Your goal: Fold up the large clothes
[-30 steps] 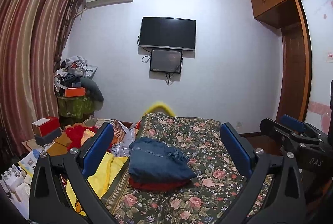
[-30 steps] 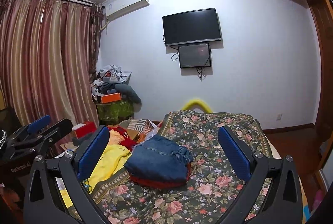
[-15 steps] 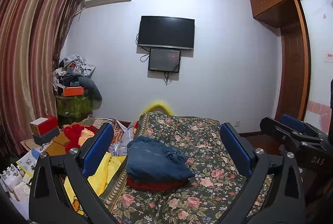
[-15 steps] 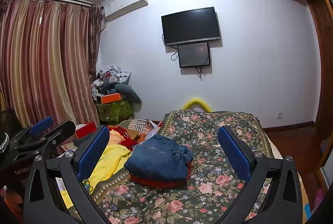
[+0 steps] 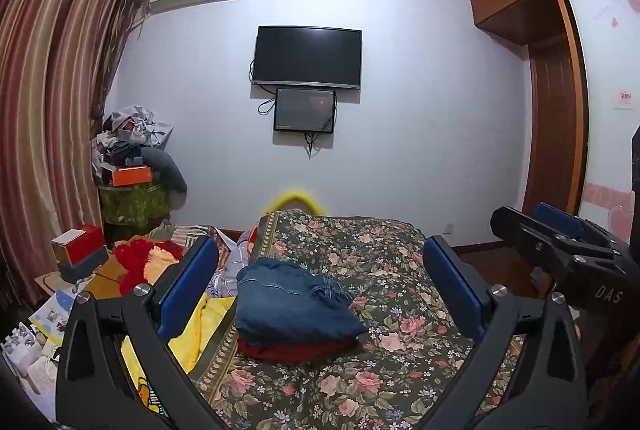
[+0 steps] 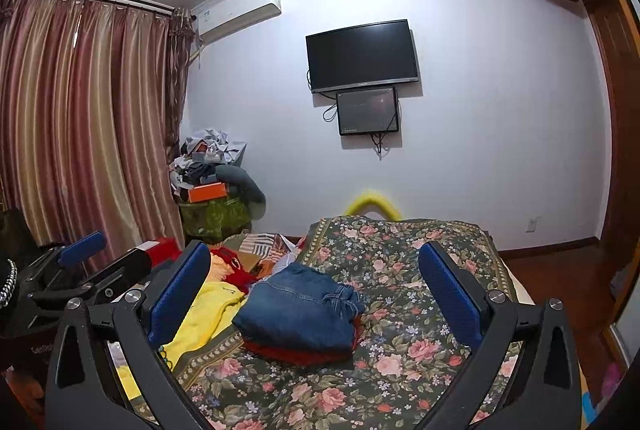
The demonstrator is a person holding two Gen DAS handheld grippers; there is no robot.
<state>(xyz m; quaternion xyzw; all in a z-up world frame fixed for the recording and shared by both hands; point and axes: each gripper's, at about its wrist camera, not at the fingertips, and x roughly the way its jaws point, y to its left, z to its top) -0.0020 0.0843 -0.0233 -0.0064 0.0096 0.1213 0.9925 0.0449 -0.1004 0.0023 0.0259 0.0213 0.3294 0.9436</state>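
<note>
At the left gripper (image 5: 320, 254): spread wide, nothing between the blue pads (image 5: 188, 286), held up over the near end of the bed (image 5: 404, 314). Same at the right gripper (image 6: 316, 254): fully parted, empty, hovering just to the right of the other and level with it.

Straight ahead of both, on the floral cover: folded blue jeans (image 5: 292, 302) stacked on a folded red garment (image 5: 296, 348), near the bed's left edge. Looks finished, that pile; best left alone.

Off the left edge, draped half onto the bed: a loose yellow garment (image 5: 192, 330) with a cartoon print, probably the next piece to fold. Beyond it, a jumble of red and orange fabric (image 5: 136, 262) and striped cloth (image 5: 192, 232).

Judging the yellow piece: soft, light, limp, likely a knit that stretches and sags under its own weight. No stiffness to lean on, so expect drooping between two holds. Take it at a seam or hem, such as shoulders or bottom corners, one hold per gripper, well apart, pinching a gathered fold of cloth, not a single thin layer. Cannot tell where collar or sleeves lie, since most of it hangs out of sight.
</note>
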